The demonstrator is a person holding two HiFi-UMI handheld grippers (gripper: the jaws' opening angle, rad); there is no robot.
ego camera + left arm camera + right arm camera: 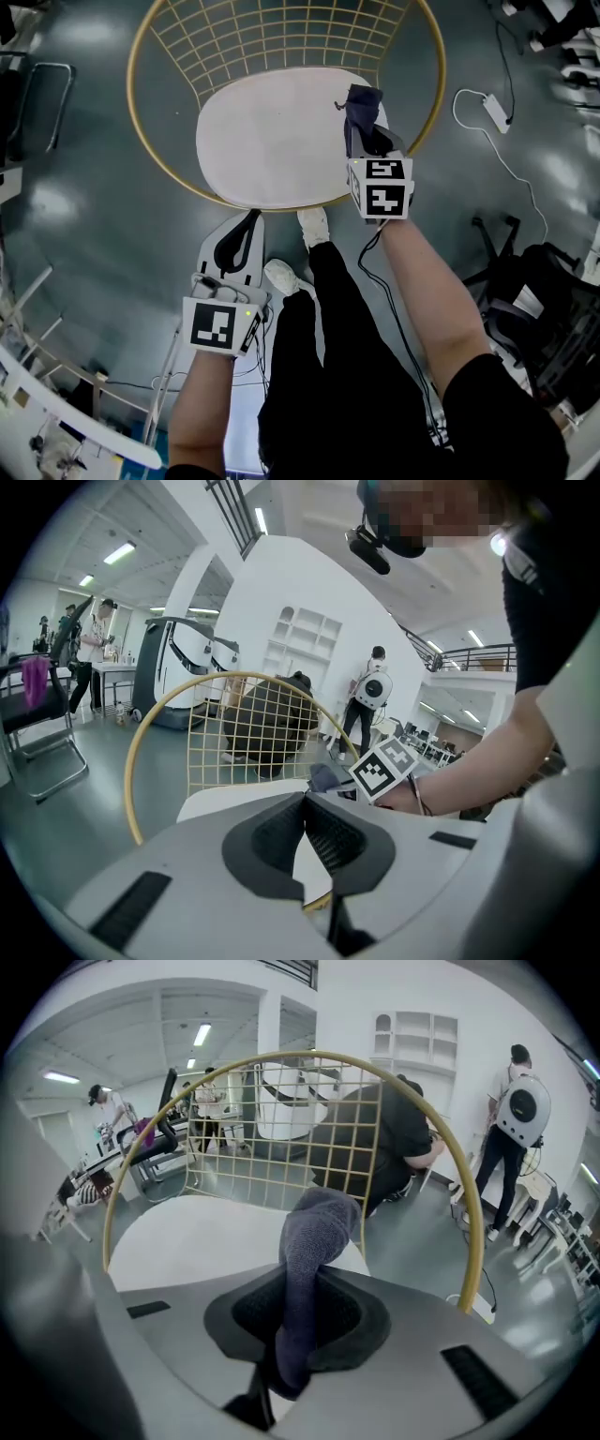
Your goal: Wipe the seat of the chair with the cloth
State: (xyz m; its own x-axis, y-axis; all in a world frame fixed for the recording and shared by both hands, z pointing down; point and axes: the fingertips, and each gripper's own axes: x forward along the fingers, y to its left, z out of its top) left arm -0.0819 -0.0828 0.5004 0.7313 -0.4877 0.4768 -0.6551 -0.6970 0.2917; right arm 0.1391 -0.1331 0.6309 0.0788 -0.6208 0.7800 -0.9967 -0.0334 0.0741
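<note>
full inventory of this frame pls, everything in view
chair seat: 1, white, centre, ahead of the person
chair back: 1, gold wire grid in a hoop, behind the seat
cloth: 1, dark blue-grey, over the seat's right edge
power strip: 1, white with white cable, floor at right
office chair: 1, black, lower right
bystanders: several, background beyond the chair
shoes: 2, white, below the seat's front edge
left gripper: 1, white, jaws together, empty, near the seat's front
right gripper: 1, white, shut on cloth
</note>
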